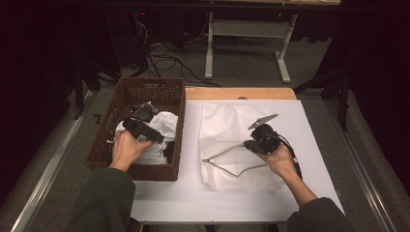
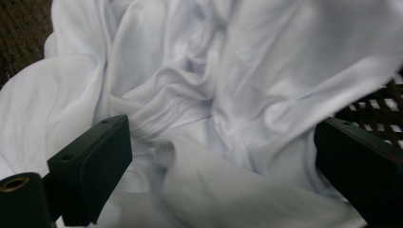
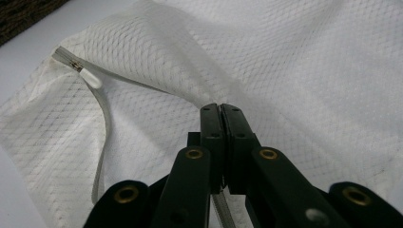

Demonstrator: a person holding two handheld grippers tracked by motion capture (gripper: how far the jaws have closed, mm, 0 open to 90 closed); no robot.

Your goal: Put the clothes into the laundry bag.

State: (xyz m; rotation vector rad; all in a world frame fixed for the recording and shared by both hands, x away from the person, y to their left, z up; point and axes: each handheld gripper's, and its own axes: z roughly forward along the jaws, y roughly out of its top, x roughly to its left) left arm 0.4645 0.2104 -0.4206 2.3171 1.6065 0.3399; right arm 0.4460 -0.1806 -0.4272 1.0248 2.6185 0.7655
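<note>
Forearms in dark green sleeves come in from six o'clock of the high view, one to each side. The left hand [image 1: 126, 147] reaches up toward twelve o'clock into the brown woven rectangular basket [image 1: 116, 104], wrist bent so that the left hand-held gripper [image 1: 145, 126] points down into the crumpled white cloth garment [image 1: 167, 124] lying there. In the left gripper view its two black jaws stand released and wide apart, the folds of the garment between them and untouched by either pad. The right hand [image 1: 279, 159] lies palm-in at four o'clock on the white surface [image 1: 309, 125], with the right hand-held gripper [image 1: 261, 140] aimed toward nine o'clock across the flat white mesh zippered laundry bag [image 1: 227, 121]. In the right gripper view its jaws are clenched together on the bag's open zipper edge [image 3: 142, 83], whose tape runs out from between them to the small white zipper pull [image 3: 90, 78] at ten o'clock.

Count: two hand-held grippers, one basket, one garment in it, one mesh bag. The basket sits at nine o'clock of the surface, overhanging its left edge; the bag lies at the centre, well apart from the garment.
</note>
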